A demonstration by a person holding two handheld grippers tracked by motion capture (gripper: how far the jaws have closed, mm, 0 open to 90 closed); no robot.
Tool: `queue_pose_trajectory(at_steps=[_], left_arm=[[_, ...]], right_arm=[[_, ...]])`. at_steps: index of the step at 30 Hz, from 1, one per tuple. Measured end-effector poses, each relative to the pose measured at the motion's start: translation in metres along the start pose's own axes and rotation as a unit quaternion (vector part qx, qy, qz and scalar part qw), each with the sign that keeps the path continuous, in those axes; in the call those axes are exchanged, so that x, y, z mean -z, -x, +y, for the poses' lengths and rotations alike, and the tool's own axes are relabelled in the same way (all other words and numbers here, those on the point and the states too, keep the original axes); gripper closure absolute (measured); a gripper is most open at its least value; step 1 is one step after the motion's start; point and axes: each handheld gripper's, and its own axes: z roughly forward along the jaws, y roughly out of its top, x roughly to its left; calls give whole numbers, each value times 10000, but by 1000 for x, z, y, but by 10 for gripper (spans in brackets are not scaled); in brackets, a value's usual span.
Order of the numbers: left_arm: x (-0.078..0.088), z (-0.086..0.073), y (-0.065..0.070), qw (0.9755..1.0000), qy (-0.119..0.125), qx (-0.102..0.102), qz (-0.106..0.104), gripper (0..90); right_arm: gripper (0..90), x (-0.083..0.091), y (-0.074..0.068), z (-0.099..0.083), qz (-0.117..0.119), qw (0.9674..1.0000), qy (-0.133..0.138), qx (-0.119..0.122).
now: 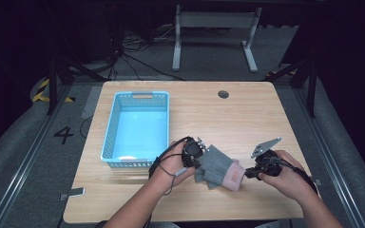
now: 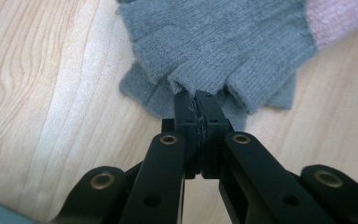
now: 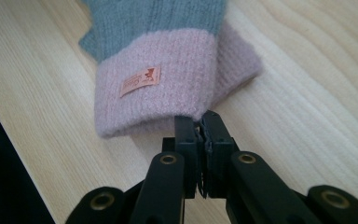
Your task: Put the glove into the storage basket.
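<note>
A grey knit glove (image 1: 216, 166) with a pink cuff (image 1: 235, 175) lies flat on the wooden table near its front edge; there may be a second glove under it. My left gripper (image 1: 201, 156) is at its finger end. In the left gripper view the jaws (image 2: 196, 97) are pressed together on the tip of a grey glove finger (image 2: 186, 79). My right gripper (image 1: 248, 174) is at the cuff end. In the right gripper view its jaws (image 3: 200, 120) are pinched on the lower edge of the pink cuff (image 3: 168, 88), which carries a small orange label (image 3: 140, 80).
A light blue plastic basket (image 1: 108, 137) stands on the left half of the table, just left of my left hand. A round cable hole (image 1: 223, 94) sits near the far edge. The table's front edge is close below both hands.
</note>
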Motion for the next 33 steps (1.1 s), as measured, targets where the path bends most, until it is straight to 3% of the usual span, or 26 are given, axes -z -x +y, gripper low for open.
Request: queue_pose_trajectory(at_steps=[7, 16, 24, 33], left_arm=[[15, -3, 9, 9999, 105, -45, 62, 889], [21, -9, 22, 9999, 94, -104, -84, 889], [19, -11, 26, 9995, 20, -88, -288, 889], [8, -10, 25, 9984, -117, -106, -544, 889]], right_arm=[[874, 8, 4, 5, -67, 9997, 240, -43], [876, 8, 14, 14, -154, 9988, 450, -106], [878, 1, 22, 18, -168, 9981, 574, -126], [880, -11, 29, 17, -121, 9986, 451, -235]])
